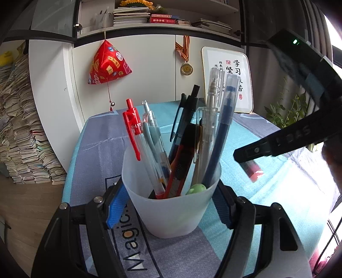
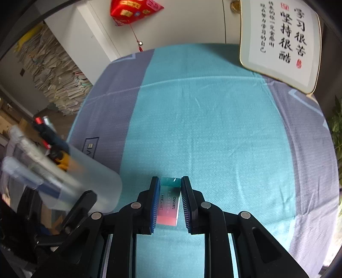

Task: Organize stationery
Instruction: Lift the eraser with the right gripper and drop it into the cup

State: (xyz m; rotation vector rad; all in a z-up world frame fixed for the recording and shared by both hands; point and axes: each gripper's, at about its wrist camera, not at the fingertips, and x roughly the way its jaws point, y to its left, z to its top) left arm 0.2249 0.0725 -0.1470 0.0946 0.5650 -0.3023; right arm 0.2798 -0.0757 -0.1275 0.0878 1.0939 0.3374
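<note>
Left wrist view: the left gripper [image 1: 171,210] is clamping the frosted cup [image 1: 171,205], full of pens [image 1: 183,145], above the cloth [image 1: 98,149].

Right wrist view: the right gripper [image 2: 170,202] is pinching, seemingly, the eraser [image 2: 168,205] over the cloth.

Left wrist view: close behind a translucent pen cup [image 1: 171,205], looking level-downward across the tablecloth [image 1: 102,136] toward the white cabinets [image 1: 141,70]. Right wrist view: steeply downward onto the tablecloth [image 2: 213,119], close above an eraser [image 2: 168,203]. Shared: cup [image 2: 94,184], framed calligraphy [image 1: 233,70] [image 2: 277,36], red pyramid ornament [image 1: 109,64] [image 2: 132,10].
</note>
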